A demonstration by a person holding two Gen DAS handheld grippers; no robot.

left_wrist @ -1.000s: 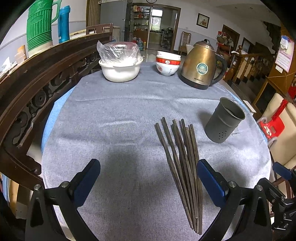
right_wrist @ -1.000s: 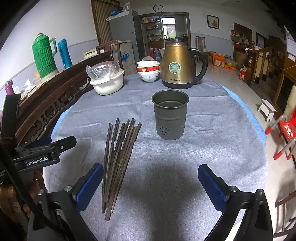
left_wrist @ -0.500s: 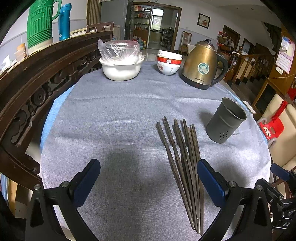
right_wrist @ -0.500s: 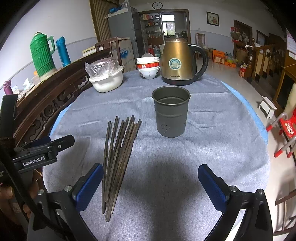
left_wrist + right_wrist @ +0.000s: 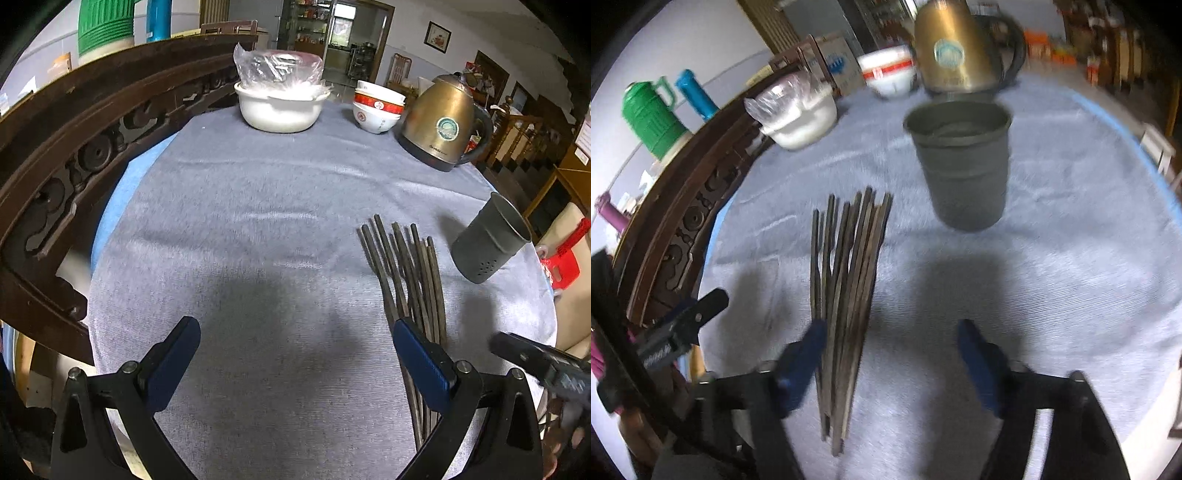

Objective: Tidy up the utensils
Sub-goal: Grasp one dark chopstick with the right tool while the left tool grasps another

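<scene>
Your left gripper [image 5: 295, 354] hangs wide open over the grey cloth [image 5: 258, 221], its right finger [image 5: 421, 358] overlapping the chopsticks [image 5: 406, 266]. The cup [image 5: 487, 243] stands right of them. What looks like your other gripper [image 5: 532, 358] shows blurred at the lower right.

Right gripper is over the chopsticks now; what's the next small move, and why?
Probably lower the right gripper and shift it slightly left to straddle the chopsticks. Its jaws have just been closing but pinch nothing, the bundle lies by the left pad, and the holder stands empty.
</scene>
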